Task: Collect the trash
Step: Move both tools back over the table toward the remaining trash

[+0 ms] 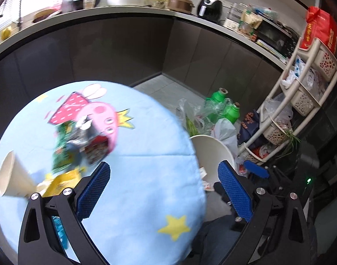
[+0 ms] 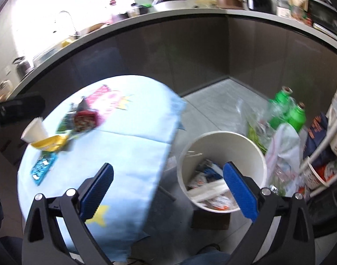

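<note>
L gripper (image 1: 164, 191) & R gripper (image 2: 168, 192): jaws wide, empty.

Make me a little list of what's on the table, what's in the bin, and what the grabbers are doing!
Table: round, light blue cartoon cloth
On table: paper cup on its side, yellow wrapper, teal packet, snack wrappers
Bin: white bin on the floor beside the table, trash already inside
Left hand-held gripper: open, empty
Right hand-held gripper: open, empty
Behind bin: green bottles, plastic bags
</note>
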Action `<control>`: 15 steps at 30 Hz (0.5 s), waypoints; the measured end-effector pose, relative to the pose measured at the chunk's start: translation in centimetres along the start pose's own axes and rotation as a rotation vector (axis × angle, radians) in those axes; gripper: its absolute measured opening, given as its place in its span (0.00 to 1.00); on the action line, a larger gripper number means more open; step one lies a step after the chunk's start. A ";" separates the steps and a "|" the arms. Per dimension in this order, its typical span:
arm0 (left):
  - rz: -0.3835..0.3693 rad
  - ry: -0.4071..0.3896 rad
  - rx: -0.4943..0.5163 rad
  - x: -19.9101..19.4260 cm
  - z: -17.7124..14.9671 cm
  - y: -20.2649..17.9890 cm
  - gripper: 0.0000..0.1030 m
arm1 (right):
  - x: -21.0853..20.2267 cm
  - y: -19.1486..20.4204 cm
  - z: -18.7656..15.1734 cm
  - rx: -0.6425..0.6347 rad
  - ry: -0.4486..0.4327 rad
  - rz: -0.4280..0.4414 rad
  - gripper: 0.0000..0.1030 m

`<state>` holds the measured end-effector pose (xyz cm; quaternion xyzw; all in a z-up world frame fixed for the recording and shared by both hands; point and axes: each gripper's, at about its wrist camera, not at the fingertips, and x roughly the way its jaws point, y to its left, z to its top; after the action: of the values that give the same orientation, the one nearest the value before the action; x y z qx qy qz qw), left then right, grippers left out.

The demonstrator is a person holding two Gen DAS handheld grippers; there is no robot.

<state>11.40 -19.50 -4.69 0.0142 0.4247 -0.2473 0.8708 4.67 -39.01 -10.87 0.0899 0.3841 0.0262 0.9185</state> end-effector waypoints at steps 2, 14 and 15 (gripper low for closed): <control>0.036 -0.001 -0.042 -1.5 -1.2 2.4 0.92 | -0.1 1.7 0.2 -0.022 0.000 0.032 0.97; 0.213 0.025 -0.271 -7.2 -8.6 15.5 0.92 | 1.6 13.3 1.0 -0.214 0.045 0.219 0.97; 0.213 0.027 -0.280 -7.4 -9.0 16.2 0.92 | 1.9 14.0 1.0 -0.225 0.053 0.215 0.97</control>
<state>8.15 -0.08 -7.92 -0.0589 0.4627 -0.0918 0.8798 7.01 -25.22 -8.87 0.0263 0.3908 0.1695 0.9043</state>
